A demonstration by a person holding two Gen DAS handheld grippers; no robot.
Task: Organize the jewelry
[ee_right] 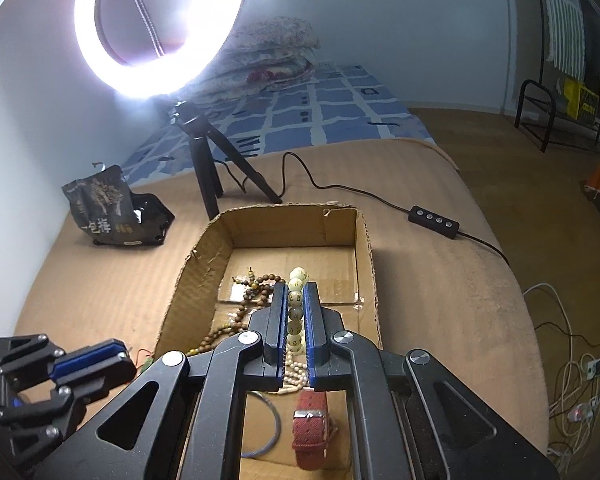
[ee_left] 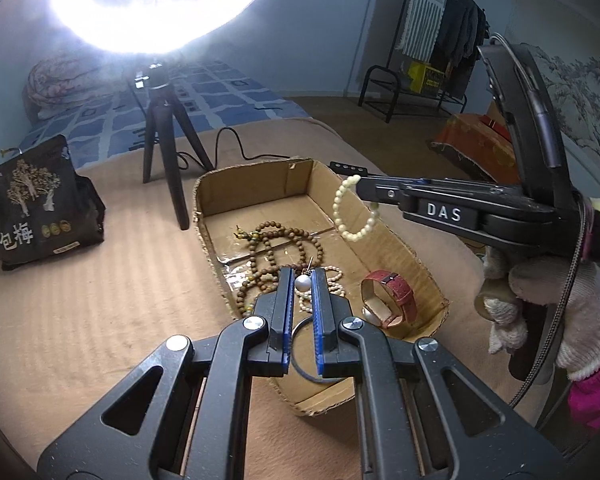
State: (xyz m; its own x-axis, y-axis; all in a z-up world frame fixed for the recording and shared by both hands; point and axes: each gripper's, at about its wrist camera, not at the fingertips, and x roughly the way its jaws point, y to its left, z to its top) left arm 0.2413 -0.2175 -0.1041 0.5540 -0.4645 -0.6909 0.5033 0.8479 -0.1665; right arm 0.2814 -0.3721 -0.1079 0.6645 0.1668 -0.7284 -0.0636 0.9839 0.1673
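The right gripper (ee_right: 296, 320) is clenched on a cream bead bracelet (ee_left: 354, 210), which hangs above the far half of the cardboard box (ee_left: 256, 178), its loop drooping straight down; the release point lies directly below. The left gripper (ee_left: 303, 280) grasps a pearl pendant (ee_left: 302, 282) over the near half. In the box: one brown bead mala (ee_left: 276, 248), one red-strapped watch (ee_left: 388, 300), one dark hoop (ee_left: 300, 360).

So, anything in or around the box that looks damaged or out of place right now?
The cardboard box is rough: ragged, torn rim edges. Inside, the brown bead strands lie tangled in a heap. The red-strap watch looks fine. The cream bracelet isn't astray; it hangs from the right gripper over the box.
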